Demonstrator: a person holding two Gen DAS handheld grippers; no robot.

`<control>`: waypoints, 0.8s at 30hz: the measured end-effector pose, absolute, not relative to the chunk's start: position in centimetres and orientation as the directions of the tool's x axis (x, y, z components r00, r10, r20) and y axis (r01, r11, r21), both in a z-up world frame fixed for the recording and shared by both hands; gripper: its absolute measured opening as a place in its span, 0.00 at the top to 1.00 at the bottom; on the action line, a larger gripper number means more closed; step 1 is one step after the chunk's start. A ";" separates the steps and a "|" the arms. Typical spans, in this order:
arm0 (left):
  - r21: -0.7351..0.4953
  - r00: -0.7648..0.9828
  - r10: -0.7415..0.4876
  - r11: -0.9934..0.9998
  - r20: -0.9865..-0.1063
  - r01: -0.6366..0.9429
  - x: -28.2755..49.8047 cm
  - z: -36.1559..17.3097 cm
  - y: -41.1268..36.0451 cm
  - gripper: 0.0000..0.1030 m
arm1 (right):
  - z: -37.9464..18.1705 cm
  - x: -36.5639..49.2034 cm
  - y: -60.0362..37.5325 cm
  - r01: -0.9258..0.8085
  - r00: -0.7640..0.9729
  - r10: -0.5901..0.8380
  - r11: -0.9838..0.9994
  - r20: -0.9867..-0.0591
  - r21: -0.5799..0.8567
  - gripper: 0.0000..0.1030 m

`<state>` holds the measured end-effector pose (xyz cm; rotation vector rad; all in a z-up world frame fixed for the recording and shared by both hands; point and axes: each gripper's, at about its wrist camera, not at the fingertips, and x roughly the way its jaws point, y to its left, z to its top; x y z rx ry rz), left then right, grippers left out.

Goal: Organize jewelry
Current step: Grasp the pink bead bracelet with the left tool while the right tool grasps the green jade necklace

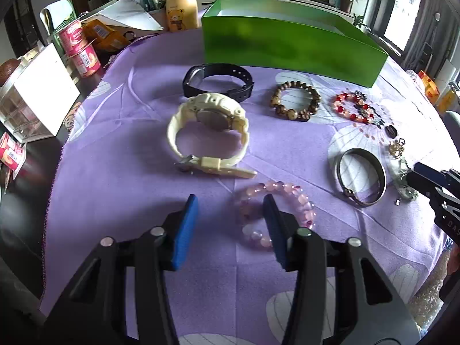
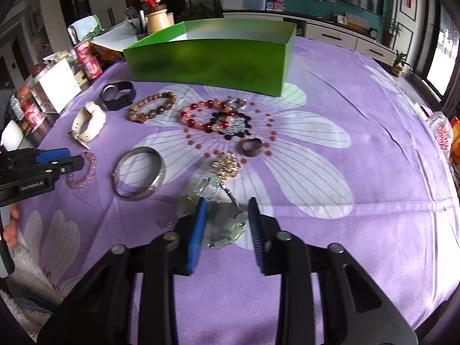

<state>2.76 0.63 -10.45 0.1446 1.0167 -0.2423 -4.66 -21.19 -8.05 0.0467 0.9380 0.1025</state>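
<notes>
A green open box stands at the back of the purple cloth. In front lie a black watch, a cream watch, a brown bead bracelet, a red bead bracelet and a silver bangle. My left gripper is open, its right finger over a pink bead bracelet. My right gripper is open around a pale green stone bracelet.
Red cans, a white drawer box and a yellow bear jar crowd the left and back table edge. A dark ring and a gold cluster lie mid-cloth. Snack packets sit at the right edge.
</notes>
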 end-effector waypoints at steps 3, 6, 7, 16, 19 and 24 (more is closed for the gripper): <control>0.001 0.503 -0.151 0.957 -0.851 0.289 2.5 -10.4 0.2 0.67 | -8.1 -4.5 -21.1 -0.074 0.593 0.136 0.991 -0.794 0.114 0.86; -0.012 0.501 -0.167 0.955 -0.849 0.297 2.2 -10.3 0.0 0.84 | -7.9 -4.5 -21.2 -0.065 0.602 0.141 0.990 -0.786 0.128 1.00; -0.022 0.497 -0.174 0.955 -0.850 0.297 2.2 -10.3 0.1 0.91 | -7.7 -4.6 -21.3 -0.061 0.607 0.140 0.990 -0.782 0.130 1.00; -0.086 0.472 -0.220 0.954 -0.854 0.289 2.4 -10.3 0.9 0.93 | -7.3 -4.6 -22.1 -0.055 0.586 0.196 0.978 -0.787 0.203 0.89; -0.084 0.468 -0.220 0.952 -0.856 0.293 2.3 -10.3 0.9 0.93 | -7.1 -4.4 -22.0 -0.073 0.591 0.216 0.974 -0.777 0.215 0.66; -0.071 0.468 -0.213 0.951 -0.858 0.301 2.4 -10.3 0.7 0.93 | -8.1 -3.1 -20.7 -0.112 0.559 0.223 0.975 -0.799 0.193 0.65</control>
